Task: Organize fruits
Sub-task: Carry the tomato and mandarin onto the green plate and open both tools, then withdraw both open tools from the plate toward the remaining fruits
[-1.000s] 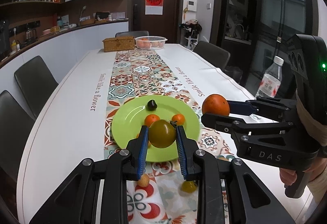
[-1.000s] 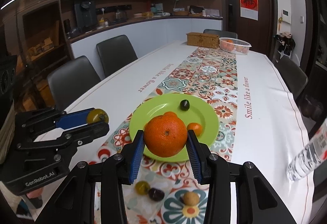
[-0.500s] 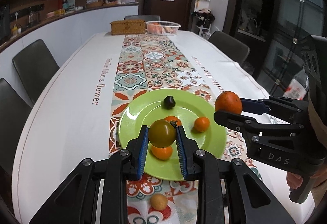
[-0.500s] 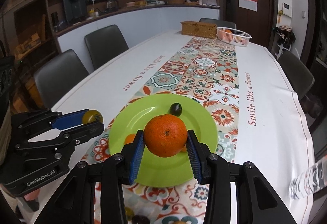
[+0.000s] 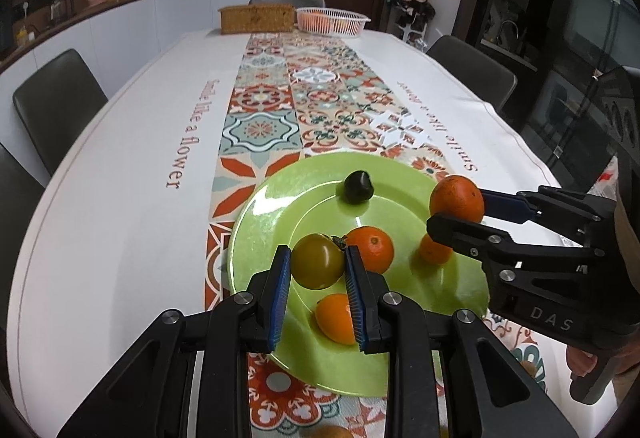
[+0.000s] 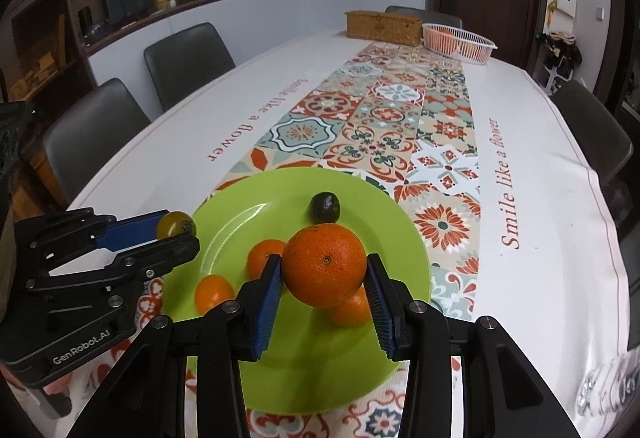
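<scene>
Hovering over the green plate (image 5: 256, 222), the left gripper (image 5: 318, 266) pinches a soft, easily bruised tomato (image 5: 317, 260) across its middle. The right gripper (image 6: 323, 274) clamps a firm, heavier orange (image 6: 324, 264) likewise, above the plate's near right.

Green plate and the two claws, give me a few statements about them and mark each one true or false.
1. The left claw grips a greenish tomato. True.
2. The right claw is empty. False: it is shut on a large orange.
3. A dark fruit lies on the green plate. True.
4. The green plate holds no fruit yet. False: three small orange fruits and the dark fruit lie on it.
5. The pink basket sits beside the plate. False: it stands at the table's far end.
</scene>
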Demonstrator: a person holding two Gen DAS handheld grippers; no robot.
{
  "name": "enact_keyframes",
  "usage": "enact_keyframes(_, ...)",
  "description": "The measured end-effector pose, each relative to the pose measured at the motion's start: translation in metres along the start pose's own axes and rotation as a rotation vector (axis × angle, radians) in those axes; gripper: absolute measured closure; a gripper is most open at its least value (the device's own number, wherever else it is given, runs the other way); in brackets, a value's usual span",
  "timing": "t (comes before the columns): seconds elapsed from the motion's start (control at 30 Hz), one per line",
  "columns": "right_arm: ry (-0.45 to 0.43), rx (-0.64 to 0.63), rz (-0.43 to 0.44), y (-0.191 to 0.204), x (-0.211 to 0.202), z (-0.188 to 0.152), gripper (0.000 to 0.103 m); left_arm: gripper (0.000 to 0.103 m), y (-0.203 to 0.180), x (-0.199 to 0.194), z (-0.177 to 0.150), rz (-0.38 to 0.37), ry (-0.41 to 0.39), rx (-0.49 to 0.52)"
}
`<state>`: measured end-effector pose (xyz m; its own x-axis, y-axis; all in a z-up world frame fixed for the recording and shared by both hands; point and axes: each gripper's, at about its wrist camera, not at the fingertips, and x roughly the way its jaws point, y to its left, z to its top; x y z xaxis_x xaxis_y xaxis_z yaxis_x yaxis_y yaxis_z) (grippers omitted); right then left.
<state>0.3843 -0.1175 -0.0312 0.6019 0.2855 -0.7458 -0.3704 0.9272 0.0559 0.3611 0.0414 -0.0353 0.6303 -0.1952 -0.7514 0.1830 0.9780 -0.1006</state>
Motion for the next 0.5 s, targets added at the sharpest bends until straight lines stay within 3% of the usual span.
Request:
enact_keyframes(0.27,0.009,-0.002,0.01,-0.001,0.009,-0.002,0.061,0.074,0.0,0.01,0.0,-0.011,0.022,-0.005)
enact_keyframes(0.5,-0.028,0.0,-0.002,-0.001,-0.008,-0.004,0.056,0.069,-0.004,-0.007,-0.006,-0.003,0.0,-0.005)
